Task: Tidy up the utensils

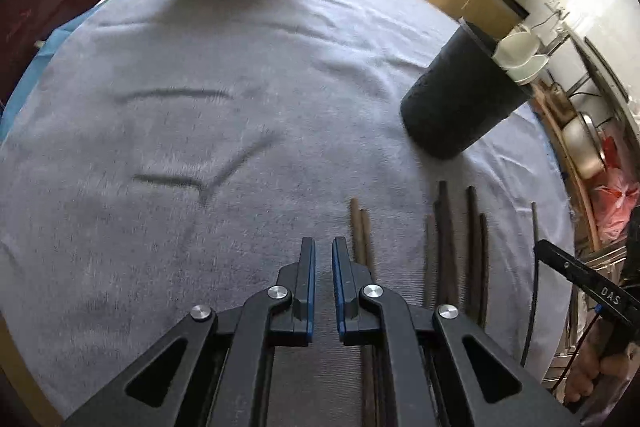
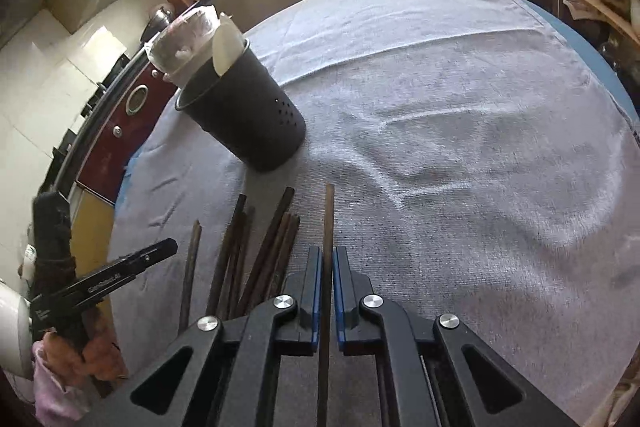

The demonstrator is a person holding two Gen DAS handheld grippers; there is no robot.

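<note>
Kitchen, grey towel [image 2: 460, 147] spread over surface. Black utensil holder [image 2: 244, 119] upright w/ white spoons [image 2: 226, 47]. Chopsticks [image 2: 240, 259] laid near holder. Right tongs [image 2: 328, 267] clamped on single chopstick [image 2: 329, 219]. Left tongs [image 1: 323, 259] together, nothing gripped.

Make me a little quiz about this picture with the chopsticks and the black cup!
1. True or false: the right gripper is shut on a chopstick.
2. What white things stick out of the black cup? A) spoons B) forks C) straws
3. Fill in: the loose chopsticks lie on a grey ____.

Key: 1 true. 2 A, the spoons. 3 cloth.
</note>
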